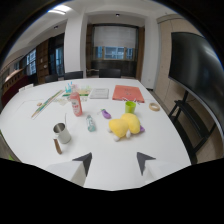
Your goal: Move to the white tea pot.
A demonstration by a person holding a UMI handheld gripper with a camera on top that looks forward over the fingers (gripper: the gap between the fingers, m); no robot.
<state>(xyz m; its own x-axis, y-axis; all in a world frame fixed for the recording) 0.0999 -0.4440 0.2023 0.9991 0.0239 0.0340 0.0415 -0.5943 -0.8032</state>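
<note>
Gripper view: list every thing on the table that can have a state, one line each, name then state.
gripper: open, holding nothing, above bare table.
metal cup: upright, ahead of the fingers.
red bottle: upright, capped.
small clear bottle: upright.
green cup: upright, open top.
yellow plush toy: lying on the table.
tape roll: lying flat.
orange folder: flat, closed.
white tea pot: not seen in this view.

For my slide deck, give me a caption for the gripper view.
Open claw hovering over a white table, facing a yellow plush toy, metal cup and pink bottle.
</note>
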